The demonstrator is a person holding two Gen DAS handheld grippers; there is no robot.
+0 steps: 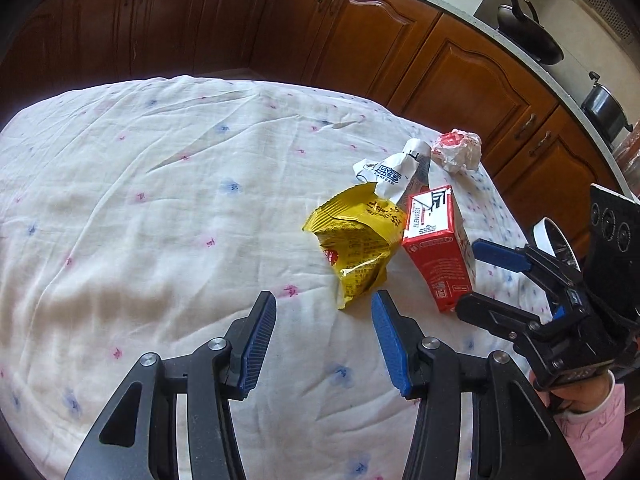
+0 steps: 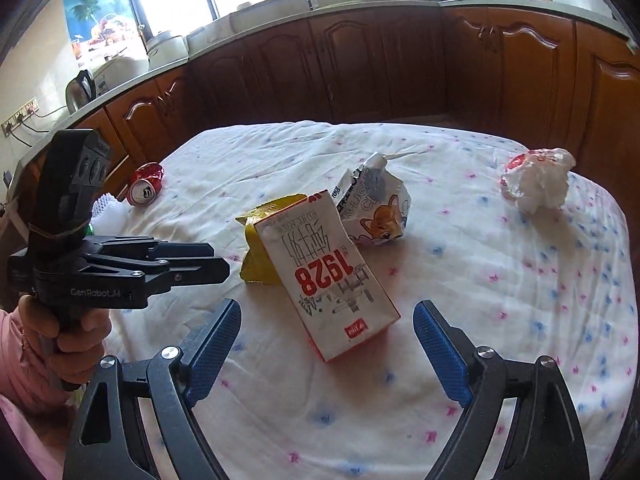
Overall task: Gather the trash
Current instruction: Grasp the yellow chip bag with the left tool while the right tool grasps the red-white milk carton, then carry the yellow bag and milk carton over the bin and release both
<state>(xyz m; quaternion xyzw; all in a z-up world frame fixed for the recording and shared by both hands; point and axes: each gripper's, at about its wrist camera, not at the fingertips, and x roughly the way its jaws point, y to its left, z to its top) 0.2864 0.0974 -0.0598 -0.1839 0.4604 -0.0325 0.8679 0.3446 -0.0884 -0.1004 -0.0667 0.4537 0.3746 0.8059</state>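
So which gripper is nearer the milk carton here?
Right. The right gripper, jaws open, faces the milk carton just ahead; the left gripper sits off to its side, nearer the yellow wrapper.

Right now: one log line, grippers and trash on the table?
left gripper: open, empty | right gripper: open, facing carton | on table: yellow bag, white wrapper, paper wad, can

**Your rig and sleeves**

You carry two matching black grippers. Your left gripper (image 1: 324,342) has angular black linkage arms with round silver screws and ribbed blue pads on its fingers (image 1: 256,344). Your right gripper (image 2: 327,354) is built alike, with textured blue pads. From the right wrist camera, "GenRobot.AI" is printed in pale letters on the left tool's side. You wear pink sleeves (image 1: 596,436).
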